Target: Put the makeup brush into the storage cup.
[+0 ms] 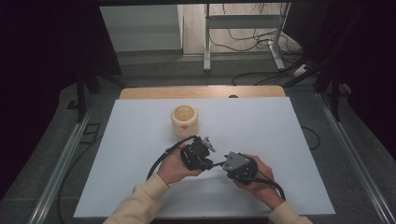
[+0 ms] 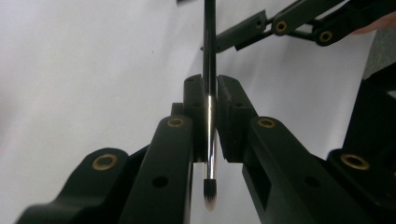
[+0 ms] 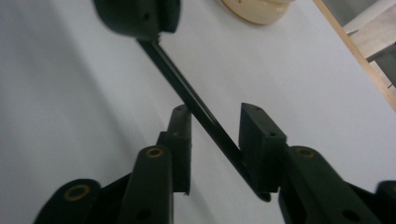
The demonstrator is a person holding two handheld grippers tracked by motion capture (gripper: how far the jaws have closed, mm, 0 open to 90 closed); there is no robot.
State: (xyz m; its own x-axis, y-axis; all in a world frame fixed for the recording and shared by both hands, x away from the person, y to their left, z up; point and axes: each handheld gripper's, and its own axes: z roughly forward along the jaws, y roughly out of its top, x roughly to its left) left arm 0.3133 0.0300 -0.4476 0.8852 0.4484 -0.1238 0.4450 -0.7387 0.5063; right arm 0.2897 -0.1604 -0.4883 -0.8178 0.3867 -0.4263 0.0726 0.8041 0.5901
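The high view is dim at its edges, the white desk (image 1: 140, 140) evenly lit with soft shadows; both gripper views are softly blurred up close (a glare streak runs down the brush handle (image 2: 209, 70))

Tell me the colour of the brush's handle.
Black and glossy, with a silver metal collar above the bristles; the brush shows best in the left gripper view.

glossy black brush (image 2: 209, 70) handle, shiny metal ferrule, matt white table (image 1: 261, 126).

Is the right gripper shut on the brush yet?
Not yet. The right gripper has a gap between its jaws; the brush handle runs slantwise through it, touching one pad at most. The left gripper clamps it.
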